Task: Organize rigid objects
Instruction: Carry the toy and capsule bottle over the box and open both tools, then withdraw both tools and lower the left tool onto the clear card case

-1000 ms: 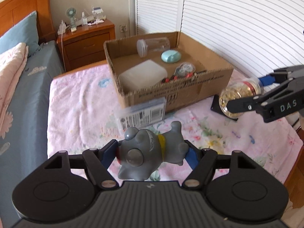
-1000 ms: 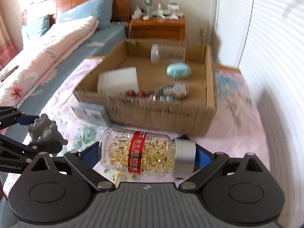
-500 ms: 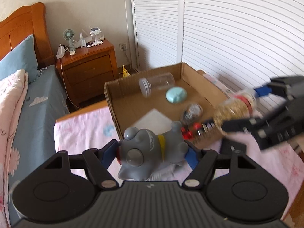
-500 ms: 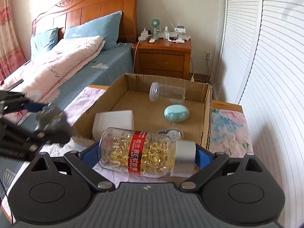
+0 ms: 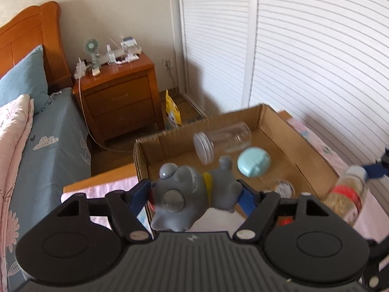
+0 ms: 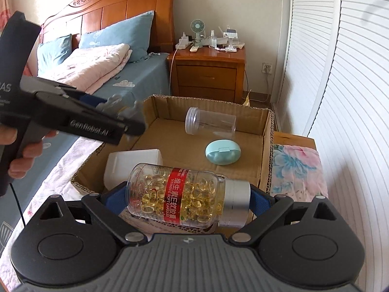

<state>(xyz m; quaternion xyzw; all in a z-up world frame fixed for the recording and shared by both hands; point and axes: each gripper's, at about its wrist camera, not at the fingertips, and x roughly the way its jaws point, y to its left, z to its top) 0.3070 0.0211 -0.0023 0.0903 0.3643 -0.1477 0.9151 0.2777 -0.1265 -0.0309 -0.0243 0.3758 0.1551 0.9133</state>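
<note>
My left gripper [image 5: 194, 193] is shut on a grey toy figure [image 5: 192, 194] and holds it above the near left part of the open cardboard box [image 5: 311, 143]. My right gripper [image 6: 188, 196] is shut on a clear capsule bottle [image 6: 180, 194] with a red label and silver cap, held sideways over the box's [image 6: 266, 150] near edge. The bottle also shows blurred in the left wrist view [image 5: 346, 198]. The left gripper shows in the right wrist view [image 6: 116, 119], over the box's left wall.
Inside the box lie a clear empty jar [image 6: 210, 124], a teal oval case [image 6: 223, 155], a white block [image 6: 132, 165] and a small round item [image 5: 282, 188]. A wooden nightstand [image 6: 209, 73] stands behind, the bed [image 6: 97, 73] at left, louvered doors [image 6: 345, 73] at right.
Both grippers have risen and moved forward from the floral bedspread to over the box, each still holding its object. The left gripper has come over the box's left side.
</note>
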